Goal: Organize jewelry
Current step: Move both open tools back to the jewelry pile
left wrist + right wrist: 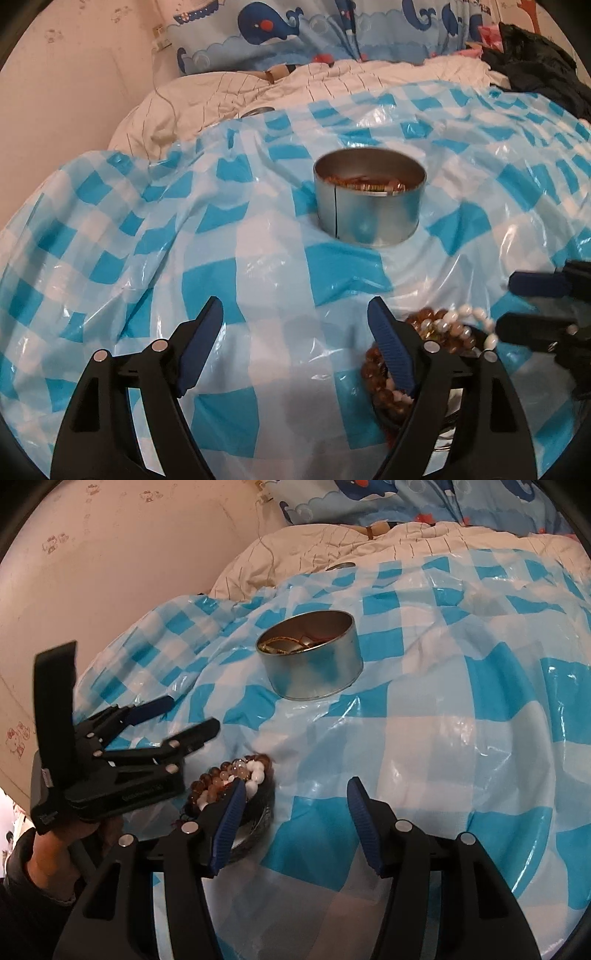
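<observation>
Round tin [369, 199] upright mid-sheet on blue checked plastic sheet [258, 288]; bead bracelets [436, 325] heaped in dark dish [258, 823] nearer, between both tools. Left gripper [295, 325] and right gripper [295, 797] spread, empty. Chain inside tin clearer from right wrist only.

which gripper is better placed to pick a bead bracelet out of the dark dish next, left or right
Right, probably. The right gripper is open with one finger already beside the bead bracelets heaped in the dark dish. The left gripper, also open, faces the round tin, with the beads off to its side.
</observation>
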The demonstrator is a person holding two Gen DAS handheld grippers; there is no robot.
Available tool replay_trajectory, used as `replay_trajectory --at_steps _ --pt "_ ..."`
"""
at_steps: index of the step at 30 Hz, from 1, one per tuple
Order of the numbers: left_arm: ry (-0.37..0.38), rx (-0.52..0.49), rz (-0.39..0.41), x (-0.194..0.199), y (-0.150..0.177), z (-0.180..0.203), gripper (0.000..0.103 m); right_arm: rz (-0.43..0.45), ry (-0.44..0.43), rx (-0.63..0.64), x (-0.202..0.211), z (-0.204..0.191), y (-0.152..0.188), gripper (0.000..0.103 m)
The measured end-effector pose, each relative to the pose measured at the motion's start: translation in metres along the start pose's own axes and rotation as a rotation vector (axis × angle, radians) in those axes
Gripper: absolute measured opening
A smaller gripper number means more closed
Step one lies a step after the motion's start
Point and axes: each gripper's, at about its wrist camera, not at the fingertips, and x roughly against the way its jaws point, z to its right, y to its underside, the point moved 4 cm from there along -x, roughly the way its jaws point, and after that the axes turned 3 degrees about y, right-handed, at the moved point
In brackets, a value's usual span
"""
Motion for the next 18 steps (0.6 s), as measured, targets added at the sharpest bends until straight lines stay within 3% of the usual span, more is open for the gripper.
replay_trajectory --at_steps 4,12,16,18 --pt "0.11 0.102 -0.03 -0.008 0.007 -0.008 0.077 -0.008 -0.003 -0.006 -0.003 0.002 0.0 0.056" --pt "0.115 0.101 -0.079 -0.025 0.02 -0.001 0.083 -0.023 0.001 -0.004 -0.006 0.002 0.002 0.061" --pt "0.114 0.162 -0.087 -0.032 0.028 -0.008 0.096 -0.026 0.004 -0.001 -0.006 0.001 0.002 0.062" --pt "0.167 0.221 -0.105 -0.038 0.033 -0.014 0.096 -0.027 0.006 -0.002 -0.007 0.001 0.002 0.063"
